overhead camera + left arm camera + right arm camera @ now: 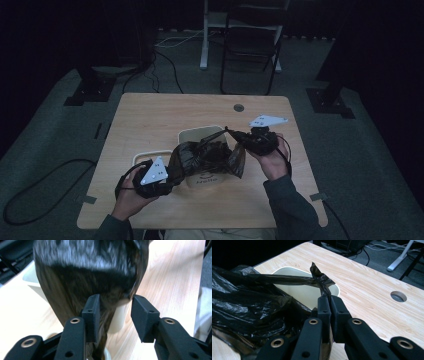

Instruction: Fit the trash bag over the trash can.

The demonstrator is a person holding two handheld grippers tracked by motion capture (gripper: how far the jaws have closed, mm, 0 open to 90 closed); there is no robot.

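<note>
On the bench (150, 115) I count one black plastic bag (207, 157), one cream bin (200, 136) and, at its left, one flat cream lid (145, 154). The bag lies over the bin and partly hangs down its side; what is inside the bin I cannot tell. My right tool (328, 301) is pressed together and pinches one stretched corner of the bag above the bin opening. My left tool (115, 312) is spread, and bag film hangs beside one of its jaws, not pressed
</note>
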